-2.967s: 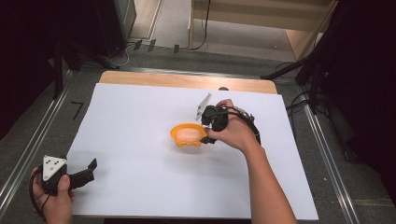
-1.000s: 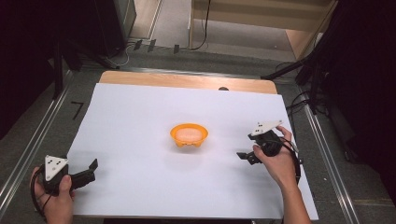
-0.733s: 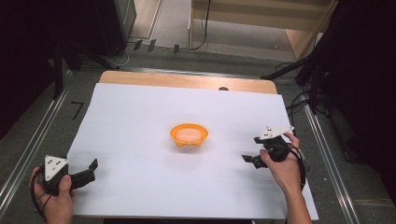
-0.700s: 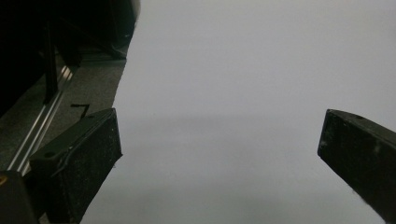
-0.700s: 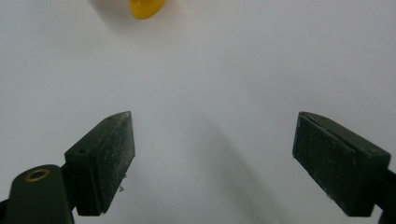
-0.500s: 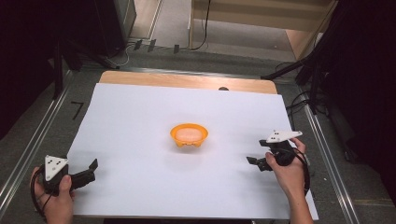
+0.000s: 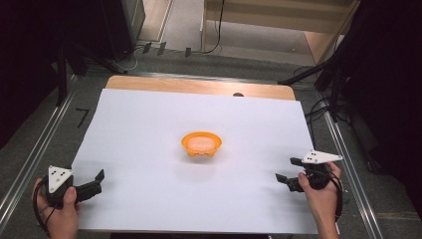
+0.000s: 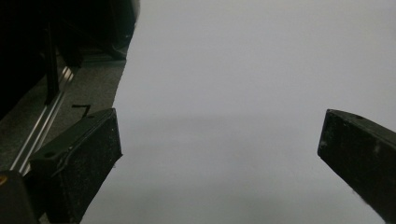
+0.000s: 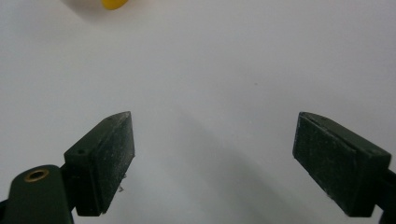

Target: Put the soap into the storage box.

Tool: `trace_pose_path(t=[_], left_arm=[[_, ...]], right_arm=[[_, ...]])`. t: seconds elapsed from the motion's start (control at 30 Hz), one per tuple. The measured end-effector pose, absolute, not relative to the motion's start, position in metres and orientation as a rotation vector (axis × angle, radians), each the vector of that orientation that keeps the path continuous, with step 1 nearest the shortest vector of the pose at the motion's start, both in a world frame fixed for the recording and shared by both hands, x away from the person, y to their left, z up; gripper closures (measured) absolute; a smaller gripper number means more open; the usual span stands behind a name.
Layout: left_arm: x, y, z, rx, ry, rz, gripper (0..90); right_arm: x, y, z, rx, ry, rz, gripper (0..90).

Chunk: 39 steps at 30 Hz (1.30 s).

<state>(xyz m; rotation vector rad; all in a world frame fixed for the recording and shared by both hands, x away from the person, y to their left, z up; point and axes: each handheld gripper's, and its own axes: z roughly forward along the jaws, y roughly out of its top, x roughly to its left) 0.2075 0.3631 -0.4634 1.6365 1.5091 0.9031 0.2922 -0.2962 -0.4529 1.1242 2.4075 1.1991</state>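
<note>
An orange bowl (image 7: 201, 144) sits upright near the middle of the white sheet (image 7: 149, 124), with something pale inside it. Its yellow-orange edge (image 9: 114, 3) peeks in at the top of the right gripper view. My right gripper (image 7: 288, 172) is held low at the sheet's right side, well apart from the bowl, jaws pointing left and open with nothing between them (image 9: 212, 158). Down at the near left corner of the sheet, my left gripper (image 7: 99, 178) rests, jaws spread wide and empty (image 8: 219, 149).
The white sheet covers a wooden table (image 7: 199, 85) whose far edge shows bare. Metal rails (image 7: 30, 159) run along both sides, with dark stands and cables (image 7: 323, 94) beyond the right edge. A small dark spot (image 7: 238, 94) lies at the sheet's far edge.
My right gripper let go of the bowl's rim and drew back to the right and toward the near edge, dropping lower. The bowl stays in the middle. The left gripper has kept still.
</note>
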Motion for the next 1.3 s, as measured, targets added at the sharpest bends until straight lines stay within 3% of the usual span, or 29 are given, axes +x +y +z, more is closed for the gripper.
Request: trace_pose_path(t=[0.37, 0.53, 1.3], left_arm=[[0.208, 0.363, -0.463, 1.638, 1.51, 0.903, 0.0], [0.207, 0.363, -0.463, 1.638, 1.51, 0.905, 0.0], [0.208, 0.363, -0.464, 1.637, 1.516, 0.895, 0.0]], right_arm=[[0.272, -0.323, -0.462, 1.199, 2.291, 1.242, 10.5], [0.258, -0.34, -0.468, 1.271, 2.19, 1.263, 0.0], [0.221, -0.373, -0.489, 1.399, 1.854, 1.479, 0.0]])
